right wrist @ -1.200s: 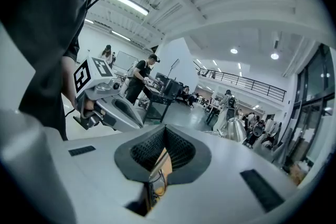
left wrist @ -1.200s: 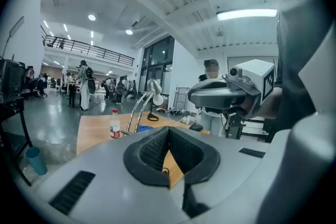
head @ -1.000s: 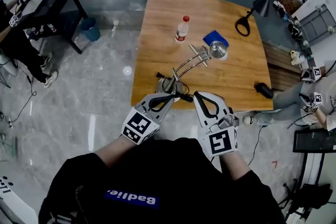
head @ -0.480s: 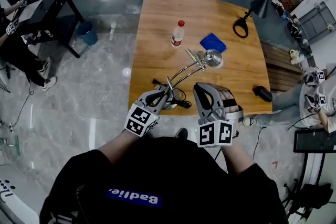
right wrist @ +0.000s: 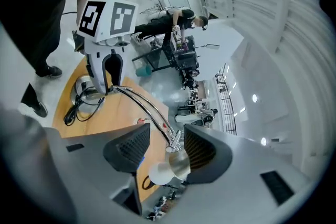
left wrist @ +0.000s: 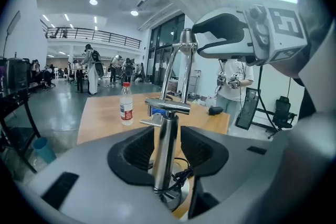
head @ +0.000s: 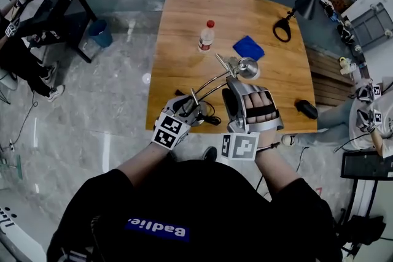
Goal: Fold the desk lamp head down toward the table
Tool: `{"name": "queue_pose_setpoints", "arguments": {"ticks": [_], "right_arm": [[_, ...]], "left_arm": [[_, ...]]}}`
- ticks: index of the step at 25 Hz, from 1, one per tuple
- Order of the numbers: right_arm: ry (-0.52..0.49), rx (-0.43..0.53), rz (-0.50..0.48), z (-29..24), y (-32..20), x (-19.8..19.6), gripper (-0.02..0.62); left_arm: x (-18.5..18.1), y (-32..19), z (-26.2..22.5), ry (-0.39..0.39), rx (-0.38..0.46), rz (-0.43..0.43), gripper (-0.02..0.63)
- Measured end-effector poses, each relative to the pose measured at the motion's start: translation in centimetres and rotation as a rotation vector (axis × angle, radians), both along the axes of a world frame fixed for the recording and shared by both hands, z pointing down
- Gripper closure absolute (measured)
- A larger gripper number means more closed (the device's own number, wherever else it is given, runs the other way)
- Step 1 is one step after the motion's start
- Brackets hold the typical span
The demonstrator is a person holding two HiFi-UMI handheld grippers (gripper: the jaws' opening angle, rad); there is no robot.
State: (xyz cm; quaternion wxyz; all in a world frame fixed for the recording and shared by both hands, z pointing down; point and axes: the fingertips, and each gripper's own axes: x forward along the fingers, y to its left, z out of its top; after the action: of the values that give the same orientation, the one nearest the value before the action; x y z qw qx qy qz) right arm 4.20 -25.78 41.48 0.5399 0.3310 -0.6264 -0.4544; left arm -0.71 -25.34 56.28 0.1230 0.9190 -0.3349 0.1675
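Chrome desk lamp (head: 212,78) likely stiff-hinged, slick. Left claw (head: 189,104), just opened, released, straddles upright post (left wrist: 167,149). Right claw (right wrist: 167,134), just opened, released, brackets bell-shaped head (right wrist: 173,168) at 12 o'clock — grip there.

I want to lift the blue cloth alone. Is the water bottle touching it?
Apart. The head view shows bare table between the water bottle and the blue cloth.

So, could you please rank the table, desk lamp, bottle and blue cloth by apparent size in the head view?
1. table
2. desk lamp
3. blue cloth and bottle: they look about alike, so unranked.
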Motion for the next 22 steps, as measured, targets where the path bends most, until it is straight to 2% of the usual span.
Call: {"name": "queue_pose_setpoints", "arguments": {"ticks": [4,11,16,22], "right_arm": [[0.066,0.033,-0.029,0.5,-0.6,0.1,0.408],[0.113,0.032,-0.034,1.3,-1.9,0.1,0.410],[0.092,0.041,-0.031,1.5,-2.0,0.3,0.494],[0.057,0.033,-0.021,1.4,-2.0,0.5,0.500]], "left_arm": [[0.9,-0.7,0.3,0.001,-0.003,0.005,0.457],[1.7,-1.5,0.4,0.014,0.002,-0.005,0.459],[1.8,-1.7,0.6,0.031,-0.013,-0.018,0.460],[1.8,-1.8,0.6,0.040,-0.019,-0.014,0.476]]}}
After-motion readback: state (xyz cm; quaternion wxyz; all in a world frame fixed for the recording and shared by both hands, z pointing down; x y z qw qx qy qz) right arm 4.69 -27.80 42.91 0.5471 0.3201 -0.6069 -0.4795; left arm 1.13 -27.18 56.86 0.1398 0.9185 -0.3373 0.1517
